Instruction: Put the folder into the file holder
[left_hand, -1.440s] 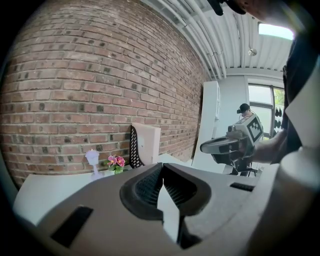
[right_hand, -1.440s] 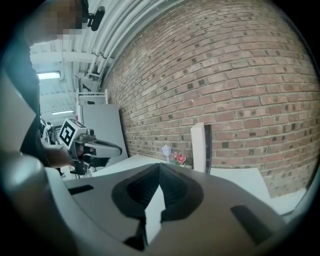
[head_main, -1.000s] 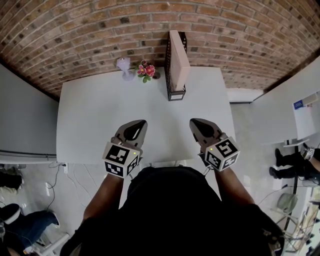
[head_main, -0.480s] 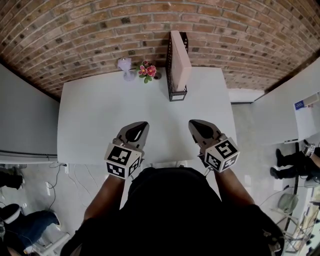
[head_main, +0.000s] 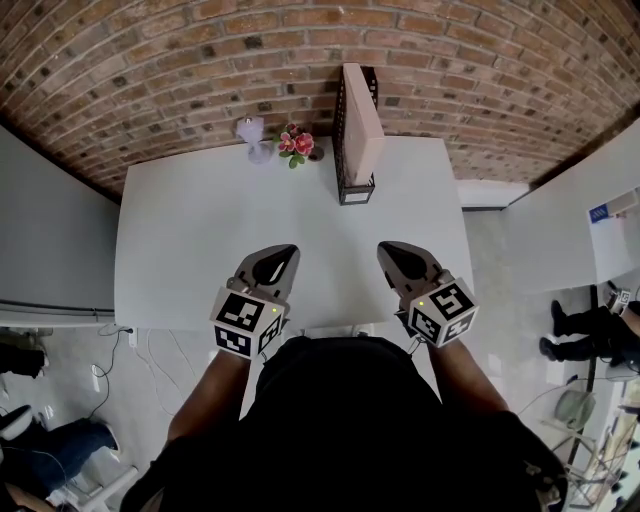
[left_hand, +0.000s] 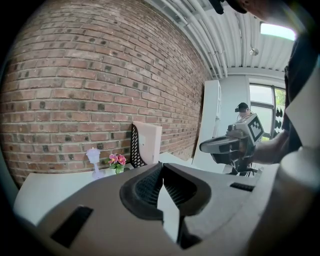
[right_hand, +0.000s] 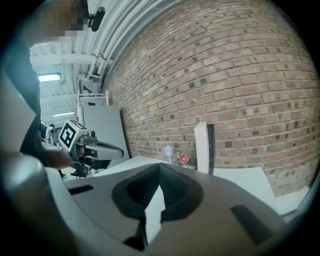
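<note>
I hold my two tongs low over the near edge of the white table (head_main: 190, 240), both empty. The left gripper (head_main: 286, 248) has its jaws pressed together at the tips with nothing between them, and the right gripper (head_main: 384, 246) is closed the same way. The pink folder (head_main: 361, 118) stands upright inside the black mesh file holder (head_main: 341, 150) at the table's far edge, against the brick wall (head_main: 150, 70). It is well apart from both tongs, at about one o'clock from the left and eleven o'clock from the right. A small pot of pink flowers (head_main: 295, 141) and a little white lamp (head_main: 250, 133) sit at nine o'clock from the holder.
</note>
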